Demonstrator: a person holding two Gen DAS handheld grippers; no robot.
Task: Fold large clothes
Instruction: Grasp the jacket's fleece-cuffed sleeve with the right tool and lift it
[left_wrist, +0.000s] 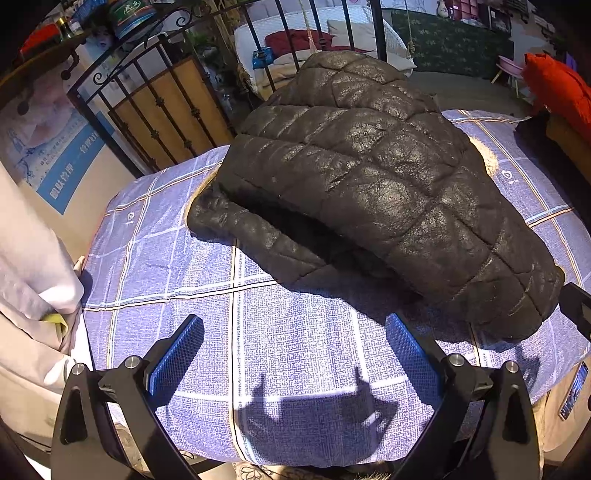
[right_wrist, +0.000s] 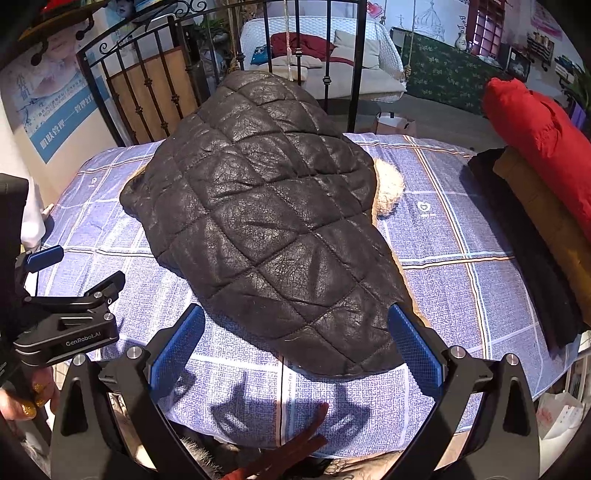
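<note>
Ahead of both wide-open, empty jaws: bulky, soft, slick quilted jacket (right_wrist: 266, 221), likely best pinched at near hem.

- The left gripper (left_wrist: 295, 354) is held low at the near edge, its blue pads (left_wrist: 177, 354) spread wide with nothing between them.
- The right gripper (right_wrist: 295, 350) sits just to its right, jaws equally wide and empty.
- From the right wrist view, the left gripper's body shows at the left, gripped by a hand (right_wrist: 22, 400) with glittery gold nails.
- A pale sleeve (left_wrist: 33, 280) hangs at the far left.
</note>
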